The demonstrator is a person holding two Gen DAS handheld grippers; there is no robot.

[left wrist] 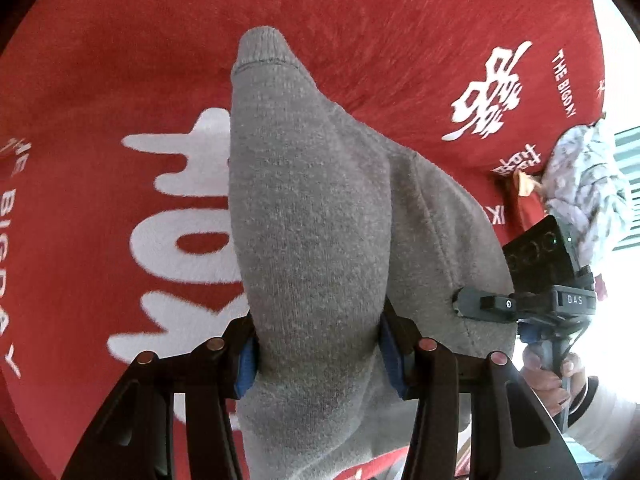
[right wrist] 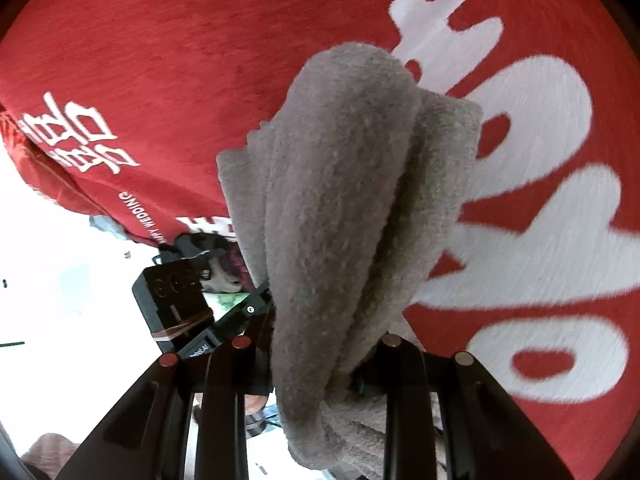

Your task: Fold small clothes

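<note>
Above the red cloth [left wrist: 100, 60], both hand-held grippers, left [left wrist: 318, 354] and right [right wrist: 320, 364], clench the grey sock [left wrist: 312, 200], its length pointing away from both.

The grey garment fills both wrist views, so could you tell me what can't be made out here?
- Left wrist view: the grey garment hides the left gripper fingertips; its lower end is cut off by the frame edge.
- Right wrist view: the cloth covers the right gripper pads.
- Both views: the garment's type is unclear, bunched over the red cloth.
</note>
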